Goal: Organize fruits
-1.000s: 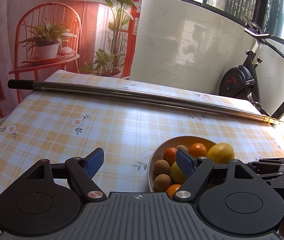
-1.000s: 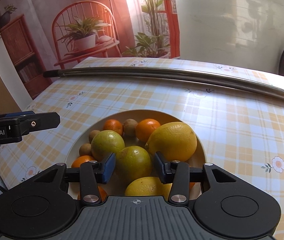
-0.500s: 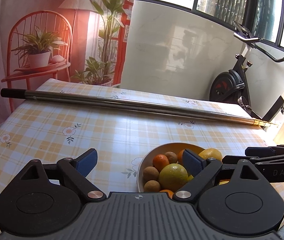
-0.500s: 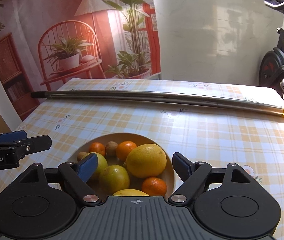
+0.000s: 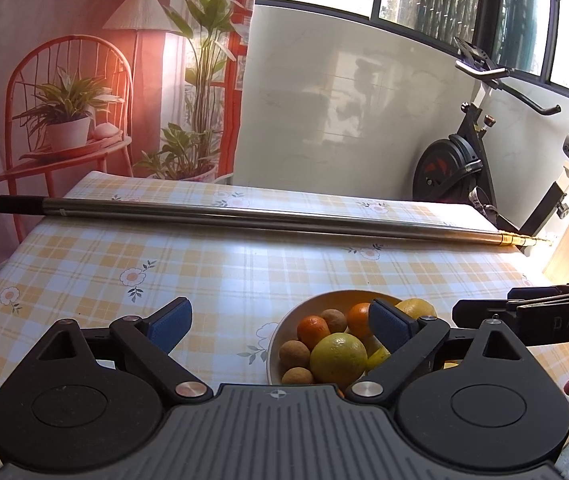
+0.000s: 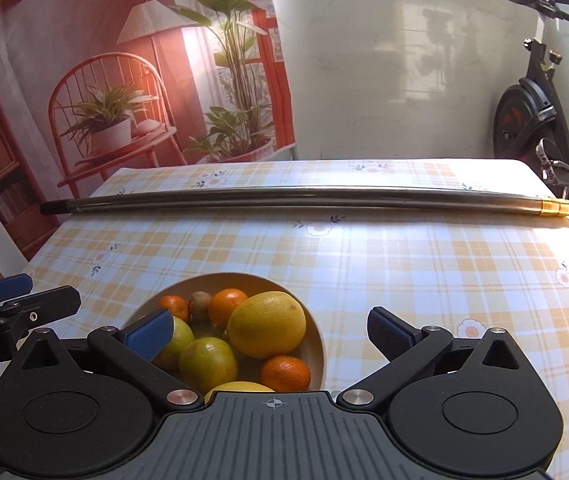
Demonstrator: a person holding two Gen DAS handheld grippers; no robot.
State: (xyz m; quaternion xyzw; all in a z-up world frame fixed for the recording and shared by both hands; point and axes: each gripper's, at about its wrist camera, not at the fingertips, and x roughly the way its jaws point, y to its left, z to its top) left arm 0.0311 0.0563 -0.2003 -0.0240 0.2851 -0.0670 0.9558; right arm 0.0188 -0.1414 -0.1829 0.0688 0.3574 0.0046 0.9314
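Right wrist view recorded: bowl (image 6: 316, 344) on checked table (image 6: 404, 264), heaped with firm, round, likely roll-prone citrus, large yellow fruit (image 6: 266, 324) uppermost, best taken across its middle; right gripper (image 6: 270, 332) and left gripper (image 5: 280, 322) both wide open, empty.

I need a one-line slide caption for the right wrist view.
Open right gripper above a bowl of citrus fruit on a checked tablecloth.

A long metal pole (image 6: 284, 196) lies across the checked tablecloth (image 6: 404, 256), an exercise bike (image 5: 468, 168) beyond.
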